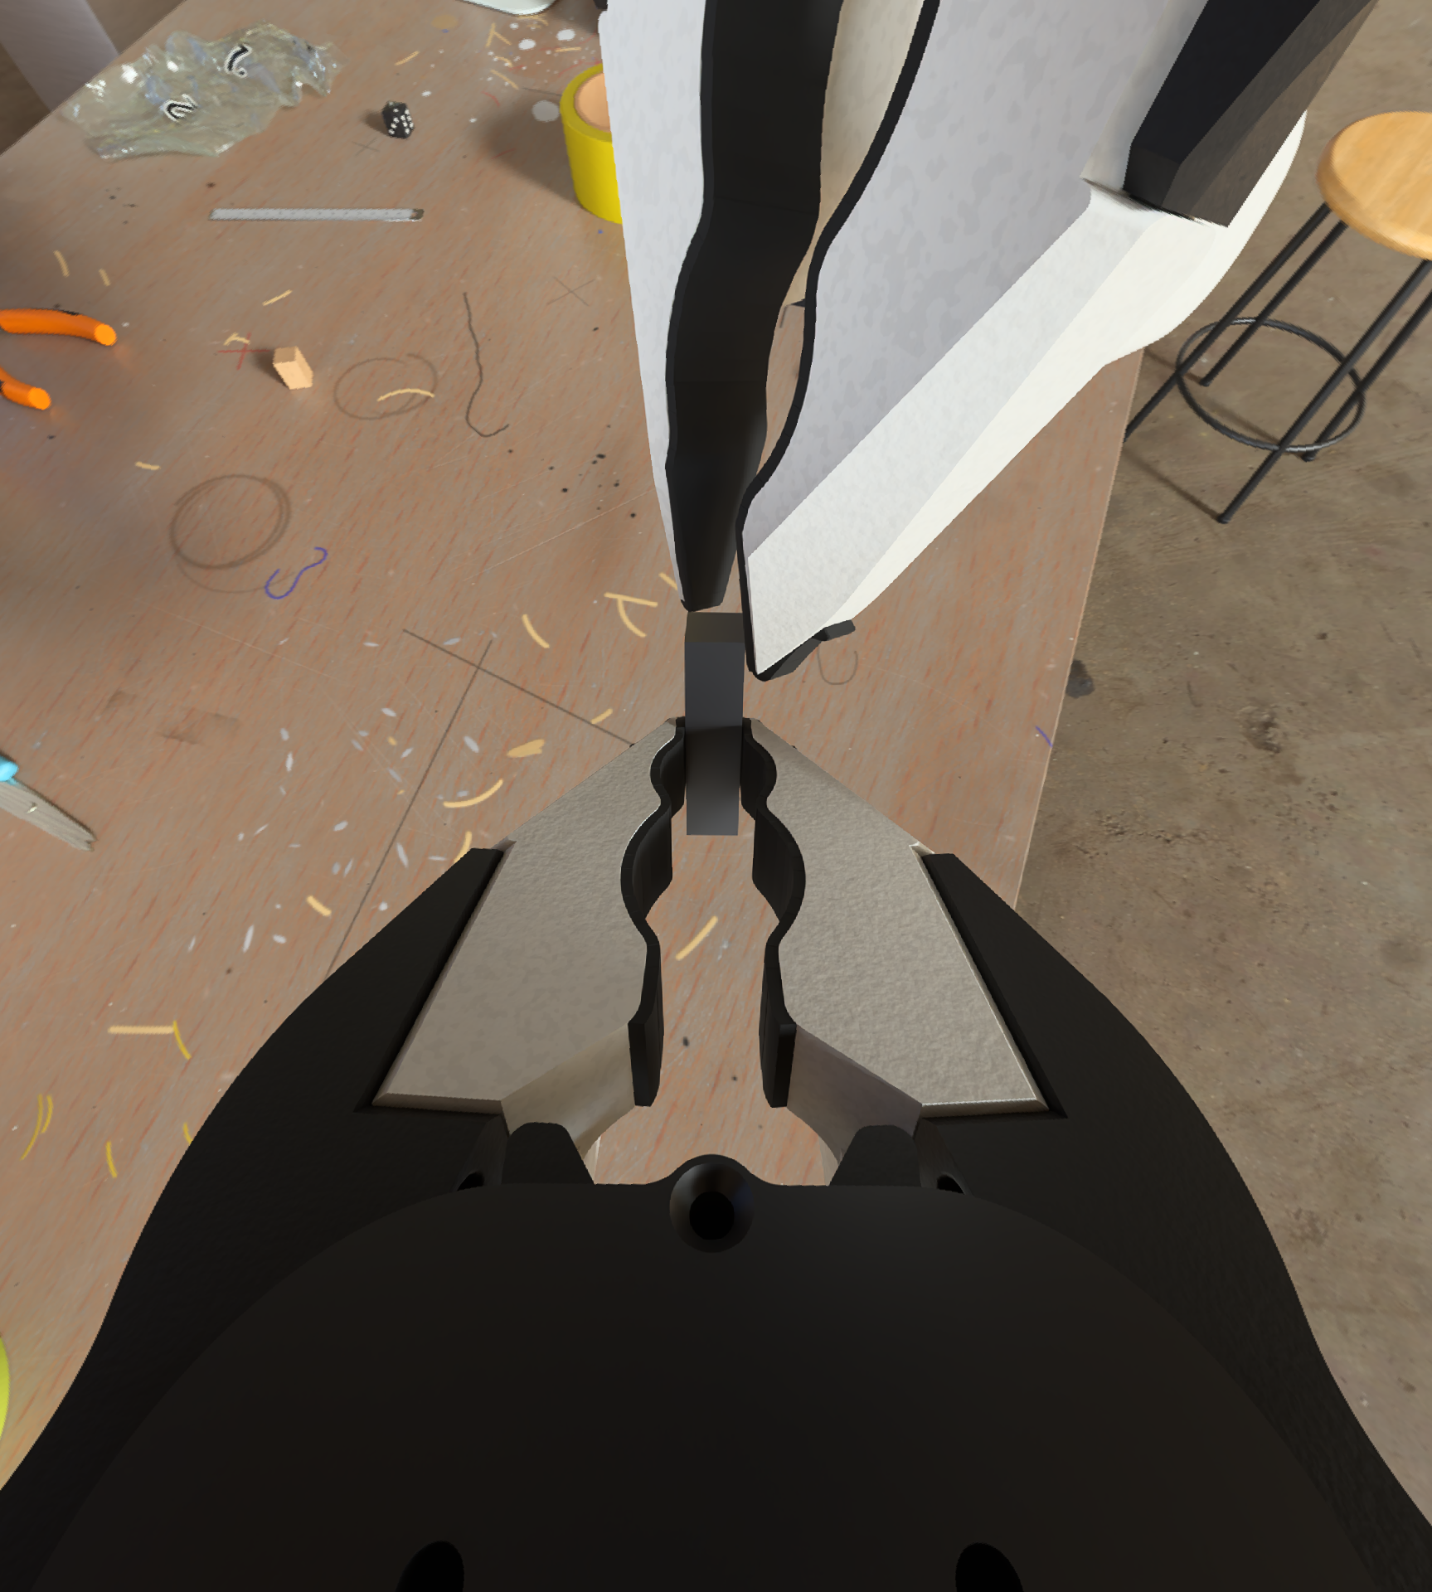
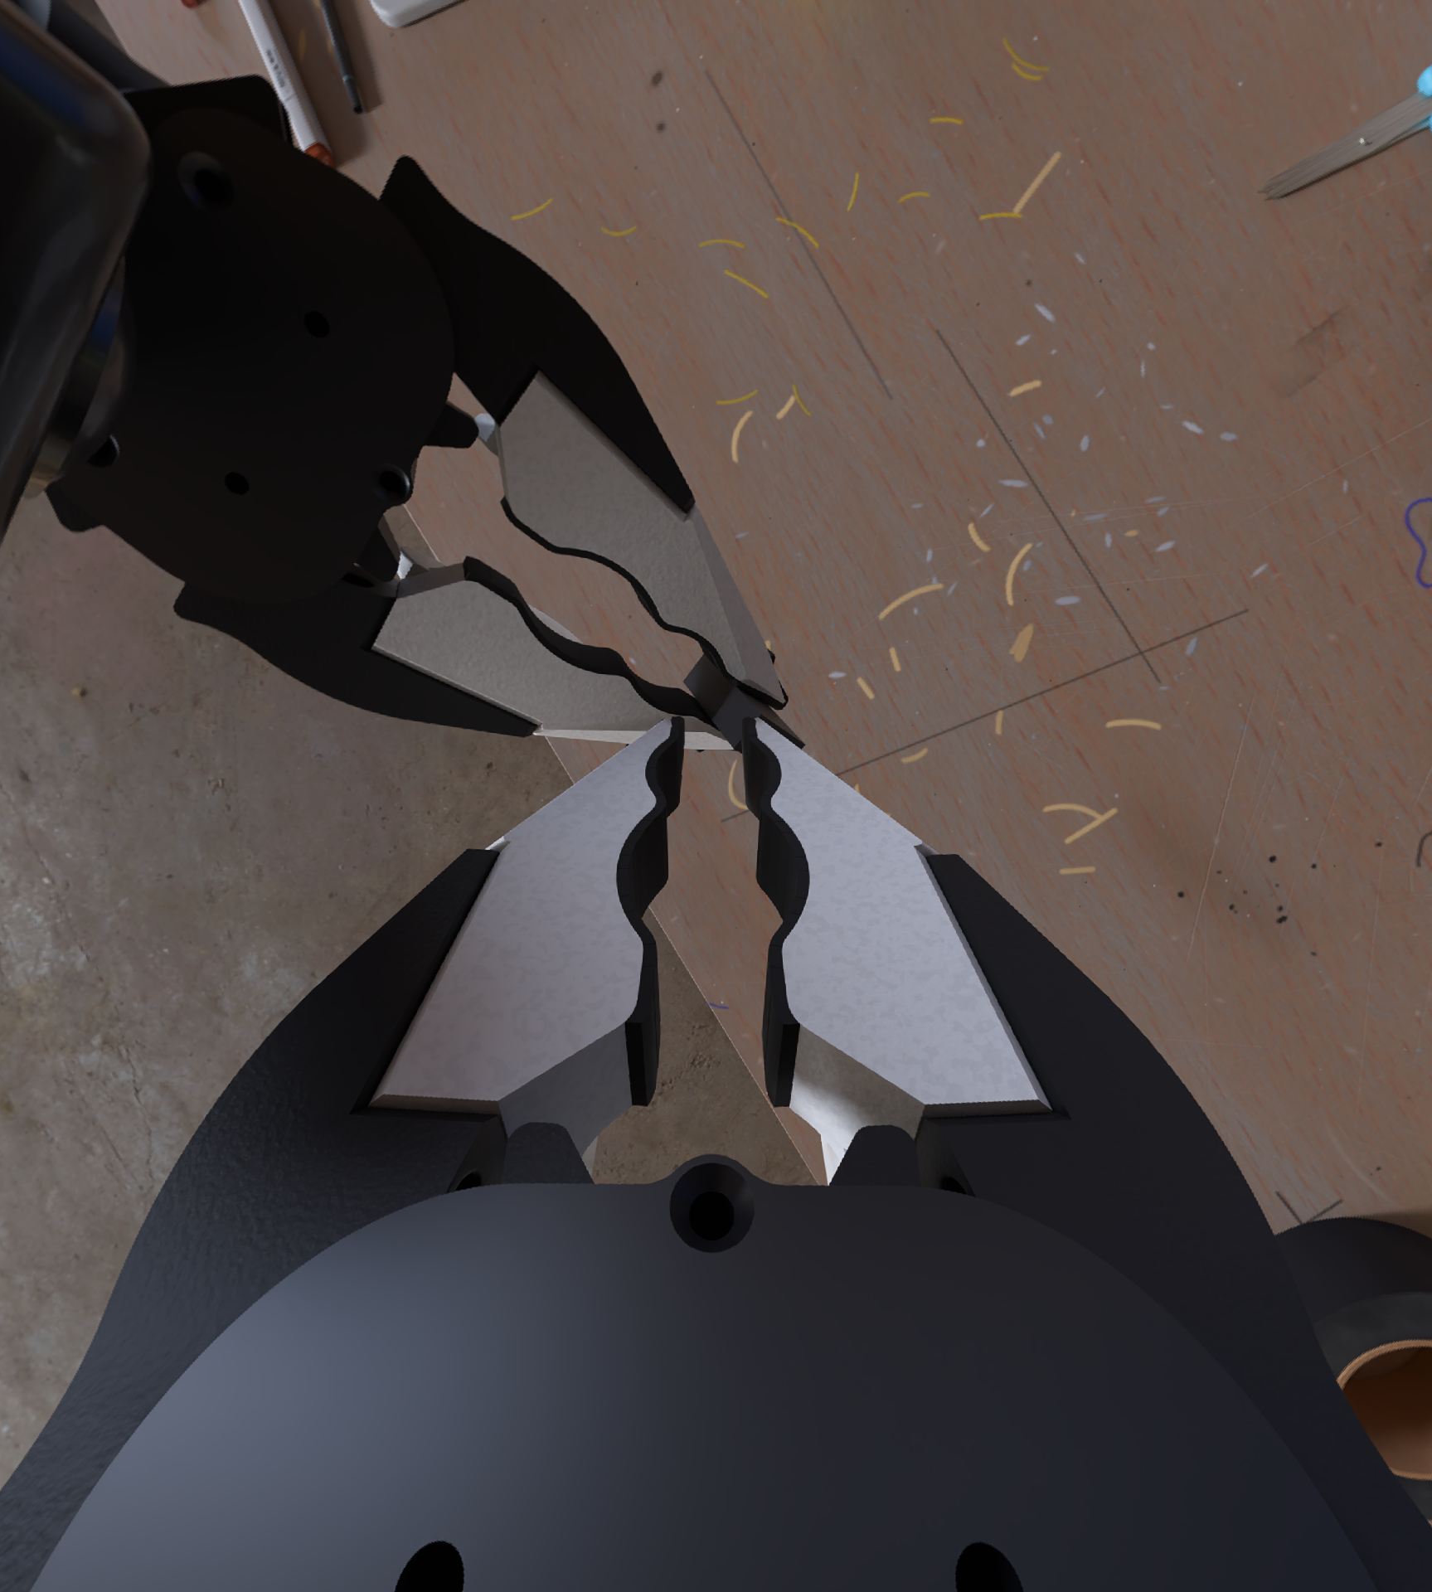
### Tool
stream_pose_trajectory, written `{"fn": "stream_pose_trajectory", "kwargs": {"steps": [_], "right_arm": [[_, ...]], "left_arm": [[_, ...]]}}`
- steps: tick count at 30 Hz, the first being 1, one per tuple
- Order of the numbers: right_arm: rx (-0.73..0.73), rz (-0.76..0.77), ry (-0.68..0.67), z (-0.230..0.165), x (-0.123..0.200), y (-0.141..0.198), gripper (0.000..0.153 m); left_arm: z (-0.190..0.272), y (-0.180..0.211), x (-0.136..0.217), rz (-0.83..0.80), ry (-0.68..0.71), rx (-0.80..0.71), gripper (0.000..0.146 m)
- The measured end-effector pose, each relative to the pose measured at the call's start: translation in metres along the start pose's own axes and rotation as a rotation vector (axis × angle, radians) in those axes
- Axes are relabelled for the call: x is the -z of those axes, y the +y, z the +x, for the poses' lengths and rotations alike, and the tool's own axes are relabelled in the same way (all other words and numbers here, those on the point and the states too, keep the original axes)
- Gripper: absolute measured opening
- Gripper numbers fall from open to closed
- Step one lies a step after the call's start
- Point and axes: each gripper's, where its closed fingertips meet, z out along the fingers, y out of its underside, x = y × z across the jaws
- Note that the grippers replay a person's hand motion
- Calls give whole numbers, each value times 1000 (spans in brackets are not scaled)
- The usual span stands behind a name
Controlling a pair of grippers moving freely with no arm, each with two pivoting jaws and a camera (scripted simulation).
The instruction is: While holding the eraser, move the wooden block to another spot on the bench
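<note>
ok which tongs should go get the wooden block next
Right, probably: the left tongs are shut on the eraser, which must stay held. The right tongs seem empty, though the wooden block lies far from both.

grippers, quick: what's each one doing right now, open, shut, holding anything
Left hand-held gripper: closed on the dark grey eraser.
Right hand-held gripper: fingers apart, tips at the eraser's far end; whether it grips it cannot be told.

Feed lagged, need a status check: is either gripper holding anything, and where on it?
The left gripper pinches the dark eraser by its near end. The right gripper holds nothing; its jaws stand apart.
</note>
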Motion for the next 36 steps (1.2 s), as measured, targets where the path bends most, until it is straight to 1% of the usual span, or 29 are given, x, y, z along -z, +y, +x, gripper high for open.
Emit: {"fn": "stream_pose_trajectory", "kwargs": {"steps": [5,10,15,28,31,34,36], "right_arm": [[-11,10,31,3,-4,-2,13],[-47,-1,-10,4,-6,-2,13],[4,-29,-9,2,-10,1,13],[78,-14,-3,0,-7,-3,15],[96,-9,-14,-2,-8,-5,8],[124,-10,-19,-2,-10,-5,7],[137,8,-19,1,-9,-4,7]], "left_arm": [[-7,3,-2,-17,-47,-5,11],[-8,2,-2,-14,-51,-7,11],[-4,0,1,9,-19,-6,11],[-4,-2,6,33,0,-2,11],[-3,-3,7,41,9,4,11],[-4,-1,7,26,11,-1,11],[-10,1,8,14,-16,-4,11]]}}
